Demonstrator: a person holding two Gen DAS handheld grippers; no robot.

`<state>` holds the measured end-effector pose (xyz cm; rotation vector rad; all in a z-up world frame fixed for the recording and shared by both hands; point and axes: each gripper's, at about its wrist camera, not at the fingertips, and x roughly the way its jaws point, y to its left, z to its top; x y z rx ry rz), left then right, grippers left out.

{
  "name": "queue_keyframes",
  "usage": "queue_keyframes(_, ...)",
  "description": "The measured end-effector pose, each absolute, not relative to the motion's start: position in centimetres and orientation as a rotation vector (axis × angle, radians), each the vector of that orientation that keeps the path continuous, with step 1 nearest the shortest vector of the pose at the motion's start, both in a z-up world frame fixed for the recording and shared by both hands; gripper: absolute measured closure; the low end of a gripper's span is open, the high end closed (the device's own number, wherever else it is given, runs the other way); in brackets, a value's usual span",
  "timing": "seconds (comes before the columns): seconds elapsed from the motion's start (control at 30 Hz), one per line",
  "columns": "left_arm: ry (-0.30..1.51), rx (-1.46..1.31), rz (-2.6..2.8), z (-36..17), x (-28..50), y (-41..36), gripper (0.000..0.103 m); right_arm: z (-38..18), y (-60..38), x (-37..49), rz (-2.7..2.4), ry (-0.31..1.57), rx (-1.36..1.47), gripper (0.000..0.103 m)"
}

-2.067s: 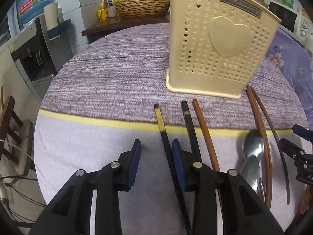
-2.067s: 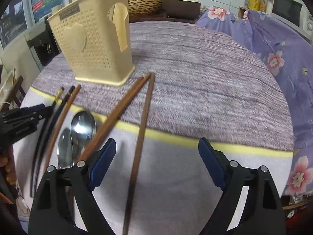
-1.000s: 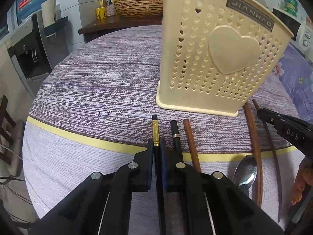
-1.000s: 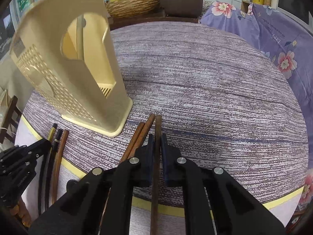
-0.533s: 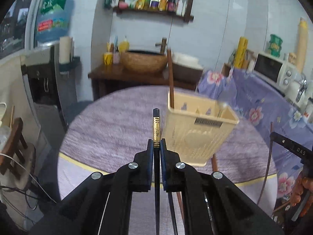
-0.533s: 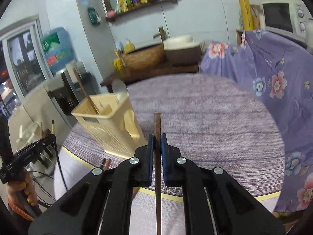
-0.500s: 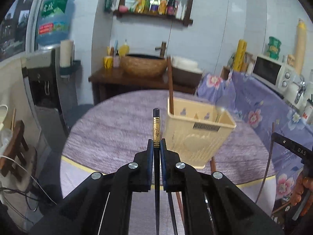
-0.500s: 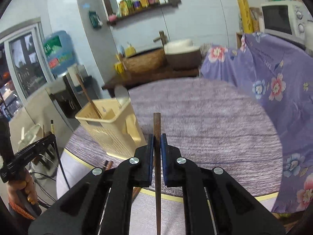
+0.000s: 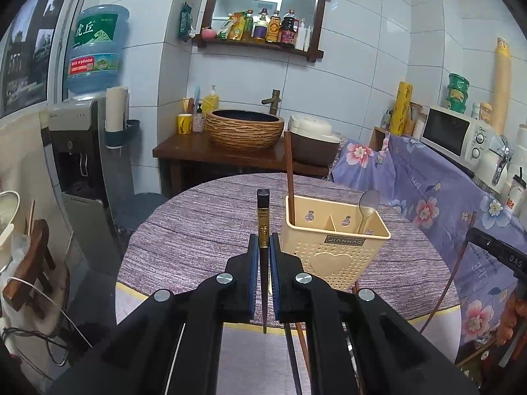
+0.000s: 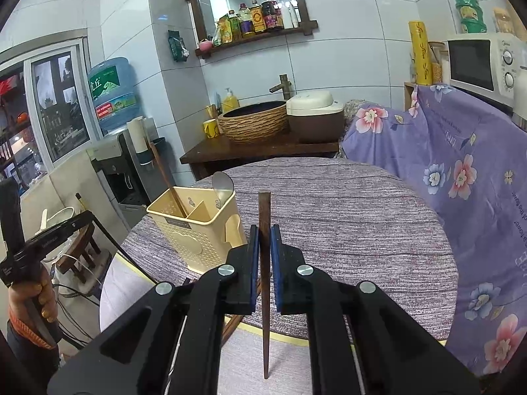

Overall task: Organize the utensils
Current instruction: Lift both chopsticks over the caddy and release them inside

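My left gripper [image 9: 263,247] is shut on a black chopstick with a gold band [image 9: 263,223], held upright above the table. My right gripper [image 10: 264,237] is shut on a brown wooden chopstick [image 10: 264,210], also upright and lifted. The cream utensil holder [image 9: 332,250] stands on the round table just right of the left gripper; in the right wrist view it [image 10: 194,230] is to the left. It holds one brown chopstick [image 9: 290,171] and a spoon [image 9: 367,207]. More chopsticks [image 9: 301,342] lie on the table beneath the left gripper.
The round table [image 10: 346,217] has a purple woven cloth with a yellow stripe near its front edge. A flowered purple cover [image 10: 461,151] drapes furniture on the right. A wooden stand with a basin [image 9: 243,128] is behind the table, a water dispenser [image 9: 82,138] on the left.
Both grippers closed on a chopstick each, lifted them off the table and now hold them high above it, with the holder farther below. In the last half second little moved.
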<state>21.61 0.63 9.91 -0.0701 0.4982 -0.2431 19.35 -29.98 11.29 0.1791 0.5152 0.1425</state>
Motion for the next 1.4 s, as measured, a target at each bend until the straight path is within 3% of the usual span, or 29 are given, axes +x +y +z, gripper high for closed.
queue_keyframes(0.2, 0.462, -0.066, -0.253, 12.5, 21.8, 1.0, 0.095, 14.2, -29.7, 19.9, 0.164, 0.472, 0.165, 0.095)
queue_keyframes(0.5, 0.297, -0.104, -0.289, 23.3, 23.5, 0.6, 0.095, 25.8, -27.9, 22.6, 0.174, 0.289, 0.104, 0.095)
queue_keyframes(0.63, 0.299, -0.132, -0.313, 24.7, 25.6, -1.3, 0.095, 28.1, -26.8, 24.5, 0.187, 0.253, 0.142, 0.095)
queue_keyframes(1.13, 0.476, -0.125, -0.281, 13.5, 30.3, -4.0, 0.095, 16.6, -23.9, 29.8, 0.192, 0.448, 0.184, 0.095)
queue_keyframes(1.4, 0.551, -0.127, -0.269, 10.2, 31.5, -4.1, 0.095, 14.2, -24.2, 30.8, 0.173, 0.482, 0.196, 0.095)
